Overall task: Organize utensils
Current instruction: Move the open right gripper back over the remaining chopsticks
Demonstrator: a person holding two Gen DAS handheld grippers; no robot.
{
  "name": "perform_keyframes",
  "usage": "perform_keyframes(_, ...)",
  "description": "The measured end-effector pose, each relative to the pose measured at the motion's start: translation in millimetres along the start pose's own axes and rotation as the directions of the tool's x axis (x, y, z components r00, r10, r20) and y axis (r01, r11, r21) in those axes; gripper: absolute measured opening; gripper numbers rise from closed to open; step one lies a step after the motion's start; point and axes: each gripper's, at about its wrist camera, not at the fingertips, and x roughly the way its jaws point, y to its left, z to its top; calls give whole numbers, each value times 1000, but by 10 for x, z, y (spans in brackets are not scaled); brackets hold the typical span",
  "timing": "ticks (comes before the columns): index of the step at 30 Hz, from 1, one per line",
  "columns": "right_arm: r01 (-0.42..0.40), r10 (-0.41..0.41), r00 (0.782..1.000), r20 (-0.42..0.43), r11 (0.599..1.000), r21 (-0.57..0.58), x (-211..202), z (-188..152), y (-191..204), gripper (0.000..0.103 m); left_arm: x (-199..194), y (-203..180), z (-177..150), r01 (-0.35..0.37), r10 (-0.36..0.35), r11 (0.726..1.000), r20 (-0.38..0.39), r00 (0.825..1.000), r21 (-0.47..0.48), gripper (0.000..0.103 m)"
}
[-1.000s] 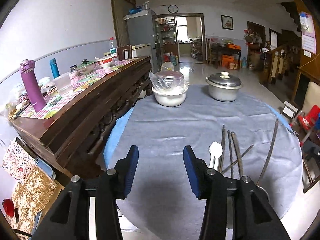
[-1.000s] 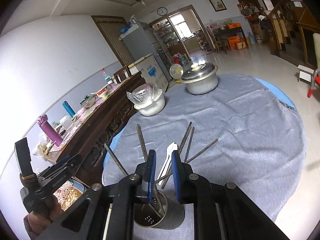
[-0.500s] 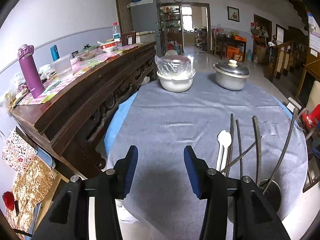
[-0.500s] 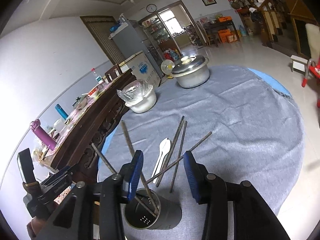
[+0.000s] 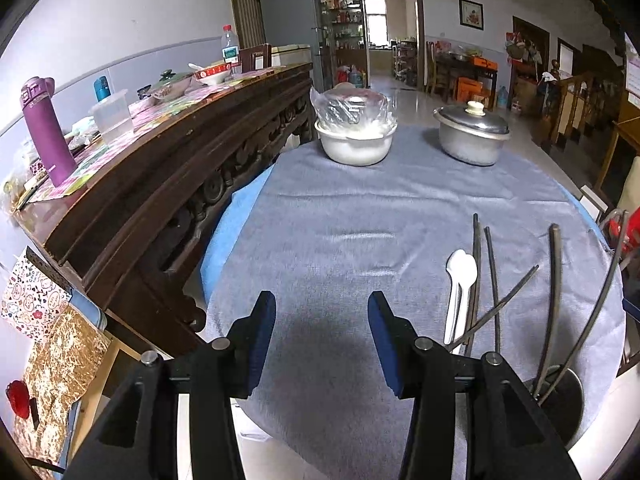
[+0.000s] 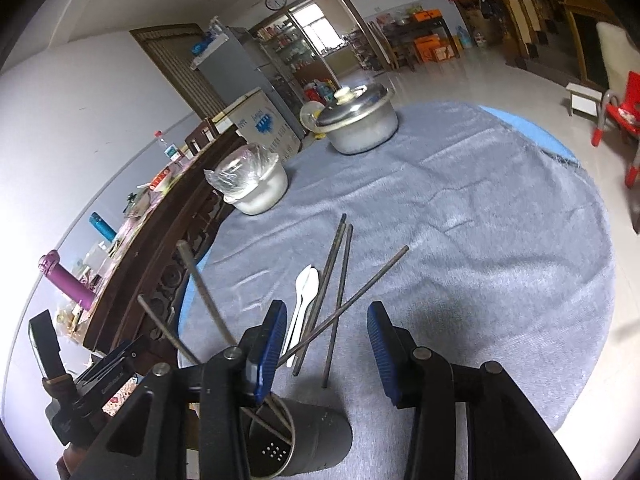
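Note:
A dark metal utensil cup (image 6: 304, 436) stands near the front edge of the round table, under my right gripper's left finger; it also shows in the left wrist view (image 5: 560, 396). Several dark chopsticks (image 6: 200, 284) stand in it. Two white spoons (image 6: 305, 292) and more chopsticks (image 6: 340, 284) lie on the grey cloth beyond it; the spoons show in the left wrist view (image 5: 460, 284) too. My right gripper (image 6: 327, 344) is open and empty above the cup. My left gripper (image 5: 322, 340) is open and empty, left of the cup.
A white bowl covered in plastic (image 5: 354, 136) and a lidded metal pot (image 5: 472, 132) stand at the table's far side. A dark wooden sideboard (image 5: 160, 168) with bottles and dishes runs along the left. A red chair (image 6: 620, 116) stands on the right.
My right gripper has opened from nearly shut to wide, letting go a chopstick that now stands in the cup. My left gripper has drifted slightly forward and stays open.

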Motion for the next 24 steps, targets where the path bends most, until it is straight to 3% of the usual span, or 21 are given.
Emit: perform_keyframes(24,17,5,990,-144,988,152,825,294,-332,45,577,-98,210,-5,6,1000,-68,998,16,49)
